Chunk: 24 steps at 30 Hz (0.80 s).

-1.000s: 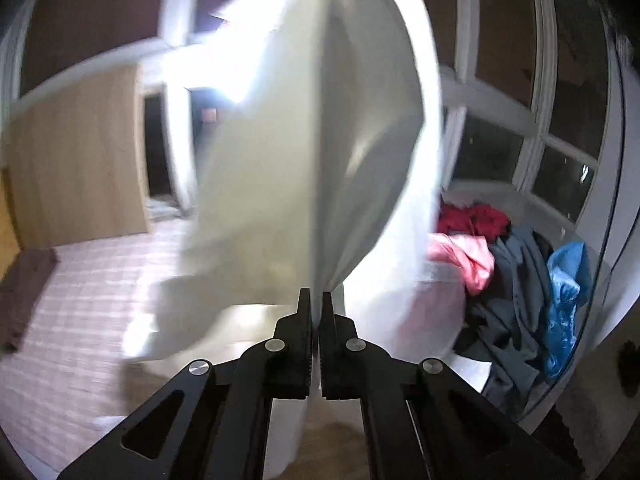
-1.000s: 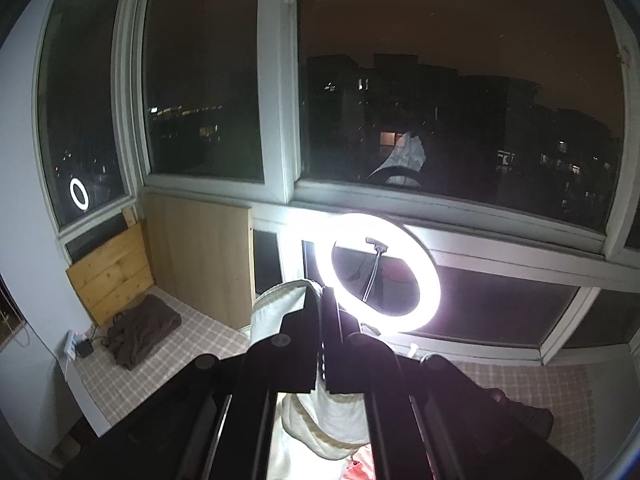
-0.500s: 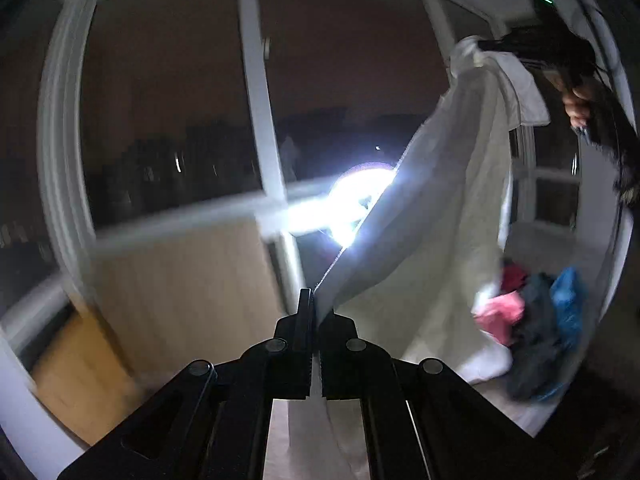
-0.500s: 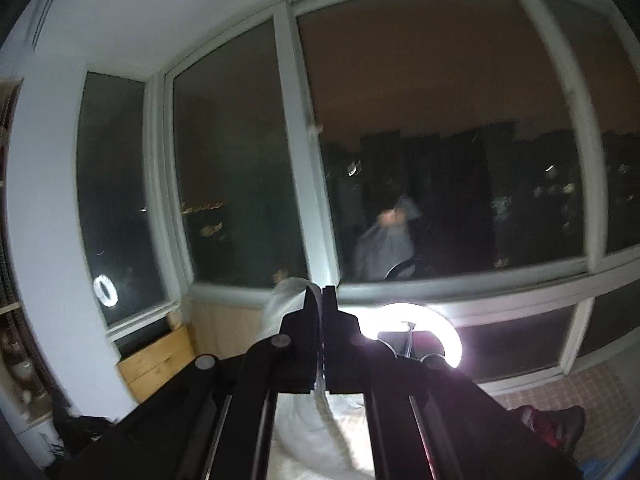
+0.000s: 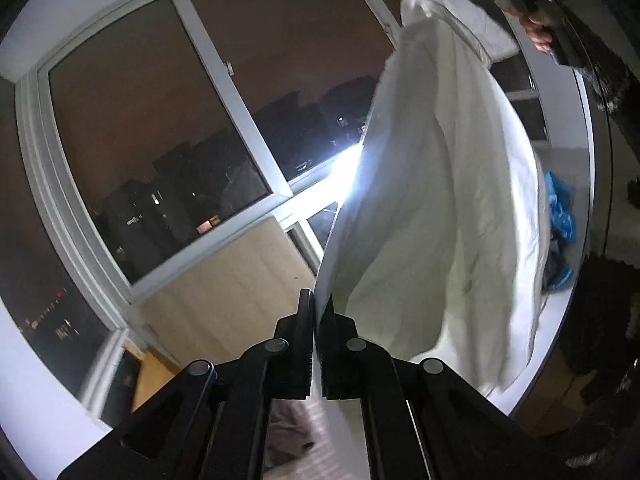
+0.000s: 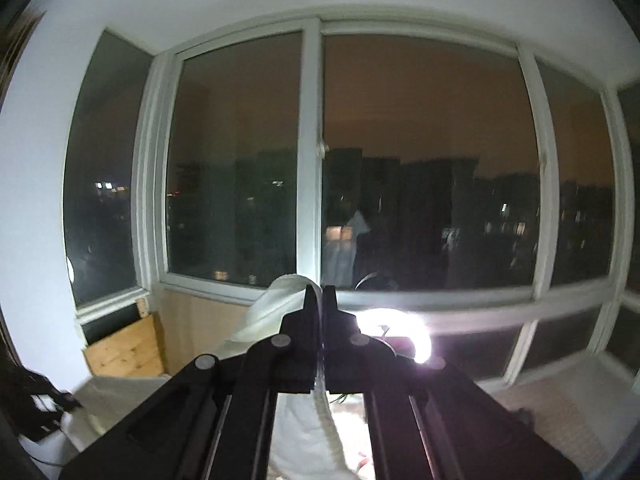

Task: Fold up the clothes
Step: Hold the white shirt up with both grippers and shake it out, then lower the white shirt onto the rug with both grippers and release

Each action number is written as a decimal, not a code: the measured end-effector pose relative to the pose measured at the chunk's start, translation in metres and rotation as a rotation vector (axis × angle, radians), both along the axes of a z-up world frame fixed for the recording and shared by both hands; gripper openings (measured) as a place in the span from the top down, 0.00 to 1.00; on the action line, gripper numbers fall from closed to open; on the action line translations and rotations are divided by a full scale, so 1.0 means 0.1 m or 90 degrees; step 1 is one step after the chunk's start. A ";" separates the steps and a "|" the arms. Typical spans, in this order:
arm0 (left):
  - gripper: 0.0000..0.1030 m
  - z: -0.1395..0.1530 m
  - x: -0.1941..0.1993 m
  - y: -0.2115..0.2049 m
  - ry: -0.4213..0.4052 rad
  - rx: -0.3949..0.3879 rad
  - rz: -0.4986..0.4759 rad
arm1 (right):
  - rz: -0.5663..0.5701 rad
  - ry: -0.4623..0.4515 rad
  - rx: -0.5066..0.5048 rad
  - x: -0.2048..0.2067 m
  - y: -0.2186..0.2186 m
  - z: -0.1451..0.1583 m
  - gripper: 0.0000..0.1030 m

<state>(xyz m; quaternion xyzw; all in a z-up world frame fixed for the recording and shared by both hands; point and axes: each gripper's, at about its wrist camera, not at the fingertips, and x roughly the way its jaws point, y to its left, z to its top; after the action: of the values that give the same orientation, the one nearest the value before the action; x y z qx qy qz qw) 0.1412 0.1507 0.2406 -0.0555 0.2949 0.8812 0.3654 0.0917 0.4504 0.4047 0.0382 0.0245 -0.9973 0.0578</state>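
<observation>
The window wall (image 6: 320,160) fills the forward field: white frames, dark panes, a night skyline behind the glass. In the left wrist view it spans from 9 o'clock to 1 o'clock.

The white garment (image 5: 440,200) is the largest object near me. It hangs in the air between my 2 grippers and blocks the left wrist view from 12 o'clock to 4 o'clock. A bright lamp (image 6: 404,332) glares past its edge and washes out the area around it.

A pale wooden panel (image 5: 240,280) sits under the window sill, directly beyond my left fingertips. A wooden board (image 6: 124,348) leans at 8 o'clock in the right wrist view.

A blue cloth (image 5: 560,216) lies at 3 o'clock in the left wrist view, half hidden by the garment.

My left gripper (image 5: 317,312) is fully closed, with 1 edge of the white garment pinched between the pads. My right gripper (image 6: 320,300) is also fully closed, clamping a bunched fold of the same garment that drapes down to 6 o'clock. From the left wrist view it appears at 1 o'clock, with my right hand (image 5: 538,32) on its handle.
</observation>
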 end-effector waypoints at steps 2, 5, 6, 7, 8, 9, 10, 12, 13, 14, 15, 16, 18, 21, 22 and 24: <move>0.98 0.02 -0.10 -0.03 -0.013 -0.012 0.009 | -0.012 0.004 0.031 -0.02 -0.13 0.01 0.99; 0.98 -0.05 -0.33 -0.01 -0.038 -0.035 0.029 | -0.029 -0.017 0.075 -0.40 -0.29 -0.20 0.99; 0.98 -0.16 -0.48 0.07 -0.055 -0.047 0.038 | -0.034 -0.025 0.088 -0.58 -0.32 -0.31 0.99; 0.98 -0.27 -0.65 0.16 -0.072 -0.059 0.046 | -0.038 -0.033 0.101 -0.76 -0.35 -0.43 0.99; 0.98 -0.46 -0.90 0.31 -0.097 -0.079 0.062 | -0.036 -0.054 0.110 -1.04 -0.38 -0.60 0.99; 0.98 -0.62 -1.07 0.40 -0.111 -0.094 0.078 | -0.034 -0.075 0.120 -1.32 -0.40 -0.78 0.99; 0.98 -0.78 -1.24 0.48 -0.124 -0.108 0.094 | -0.032 -0.095 0.129 -1.60 -0.43 -0.96 0.99; 0.98 -1.18 -1.69 0.76 -0.163 -0.140 0.123 | -0.028 -0.136 0.147 -2.16 -0.48 -1.31 0.99; 0.98 -1.37 -1.90 0.90 -0.182 -0.154 0.135 | -0.029 -0.153 0.161 -2.44 -0.52 -1.47 0.99; 0.98 -1.62 -2.16 1.09 -0.196 -0.179 0.150 | -0.030 -0.168 0.179 -2.73 -0.57 -1.64 0.99; 0.98 -1.79 -2.33 1.22 -0.204 -0.191 0.161 | -0.036 -0.177 0.208 -3.03 -0.65 -1.81 0.99; 0.98 -1.97 -2.51 1.37 -0.215 -0.202 0.169 | -0.042 -0.186 0.236 -3.33 -0.72 -1.98 0.99; 0.98 -2.31 -2.85 1.62 -0.239 -0.218 0.184 | -0.058 -0.204 0.298 -3.85 -0.84 -2.34 0.99; 0.98 -2.81 -3.31 1.93 -0.323 -0.232 0.201 | -0.081 -0.258 0.401 -4.56 -0.95 -2.96 0.98; 0.98 -2.97 -3.45 2.00 -0.360 -0.243 0.205 | -0.073 -0.295 0.420 -4.72 -0.99 -3.20 0.97; 0.97 -3.18 -3.61 2.12 -0.375 -0.263 0.215 | -0.061 -0.338 0.450 -4.92 -1.02 -3.55 0.90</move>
<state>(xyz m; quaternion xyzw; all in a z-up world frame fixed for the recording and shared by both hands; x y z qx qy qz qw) -0.2195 0.3627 -0.0769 -0.4260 0.3348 0.7974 0.2657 -0.4001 0.3485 0.0500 0.3114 0.3465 -0.8849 -0.0005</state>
